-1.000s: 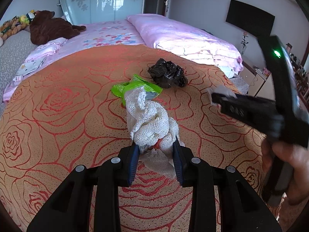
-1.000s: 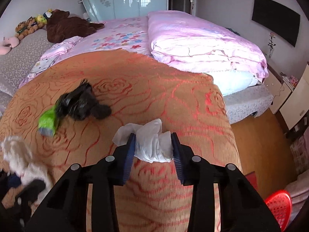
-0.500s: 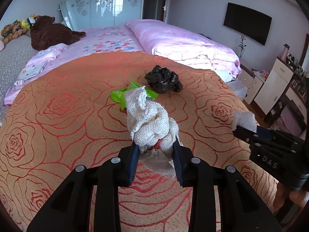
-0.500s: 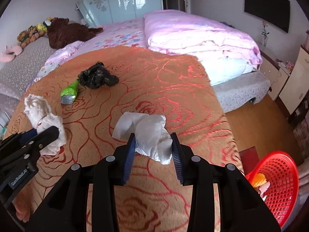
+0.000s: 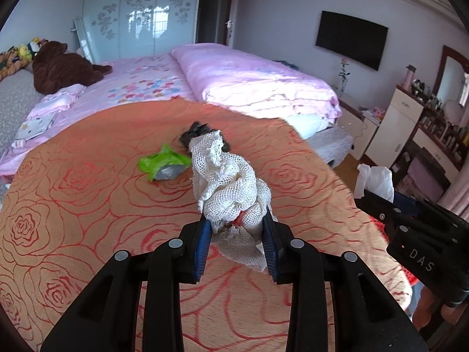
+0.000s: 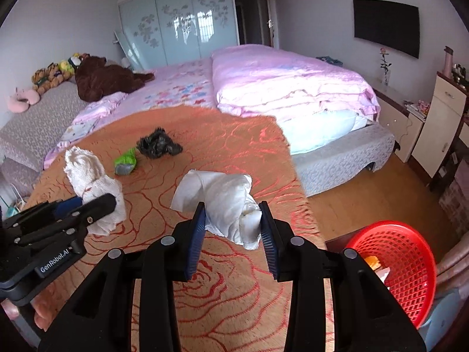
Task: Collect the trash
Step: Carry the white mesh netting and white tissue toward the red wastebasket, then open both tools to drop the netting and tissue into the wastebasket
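Both tongs have swung toward the red basket point(image 6: 392, 267): right tongs point(image 6: 231, 228) pinch the tissue wad point(image 6: 225, 202), left tongs point(image 5: 236, 234) pinch the mesh rag point(image 5: 228, 187). Release only directly above the basket.

A pink quilt point(image 6: 290, 88) lies bunched on the bed point(image 6: 181, 88), with an orange rose-patterned cover point(image 6: 234, 152) spread over the near end. A brown plush bear point(image 6: 108, 77) sprawls near the bed's head. A dark television point(image 6: 385, 26) hangs on the wall beyond the bed's far side.
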Demonstrator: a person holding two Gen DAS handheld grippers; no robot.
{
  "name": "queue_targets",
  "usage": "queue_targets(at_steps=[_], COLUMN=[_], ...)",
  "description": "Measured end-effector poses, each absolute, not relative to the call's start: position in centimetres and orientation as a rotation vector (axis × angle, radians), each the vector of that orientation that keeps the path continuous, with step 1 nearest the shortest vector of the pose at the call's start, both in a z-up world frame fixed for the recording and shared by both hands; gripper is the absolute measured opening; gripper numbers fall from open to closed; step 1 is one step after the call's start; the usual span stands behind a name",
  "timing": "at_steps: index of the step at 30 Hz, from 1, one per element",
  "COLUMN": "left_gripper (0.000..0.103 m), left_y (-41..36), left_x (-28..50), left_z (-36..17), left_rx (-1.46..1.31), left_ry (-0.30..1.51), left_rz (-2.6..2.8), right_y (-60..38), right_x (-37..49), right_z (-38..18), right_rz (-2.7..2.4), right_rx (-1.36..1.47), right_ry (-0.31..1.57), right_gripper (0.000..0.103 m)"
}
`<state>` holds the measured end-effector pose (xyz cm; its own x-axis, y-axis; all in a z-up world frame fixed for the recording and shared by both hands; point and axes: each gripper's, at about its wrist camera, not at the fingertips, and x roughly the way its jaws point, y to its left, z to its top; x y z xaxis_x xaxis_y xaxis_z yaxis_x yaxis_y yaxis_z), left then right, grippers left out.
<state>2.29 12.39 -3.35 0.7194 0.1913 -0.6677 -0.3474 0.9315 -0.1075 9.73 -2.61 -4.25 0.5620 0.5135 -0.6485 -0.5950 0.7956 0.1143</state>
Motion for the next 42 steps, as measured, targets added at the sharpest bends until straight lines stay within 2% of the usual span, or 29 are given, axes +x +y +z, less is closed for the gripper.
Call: queue_targets(at_steps=[7,17,42], left_gripper=[0.03,0.03,0.03], left_y=[10.2,7.8,-0.1], left_x=[1.9,2.8,7.3], left_z=[-1.5,-0.5,0.4], left_rx=[-0.204,-0.18,-0.094], left_ry=[0.668,0.659,0.656], left_rz=[0.264,0.199,-0.004], right_y=[-4.6,-8.1,-19.5], right_x=[8.8,8.9,9.7], right_z=[-1.7,-0.8,-1.6], right_rz=[0.651,0.602,0.37], right_rx=[-0.099,-0.08,-0.003], right_ry=[0.67,0.663,0.669], right_gripper=[0.035,0.035,0.035])
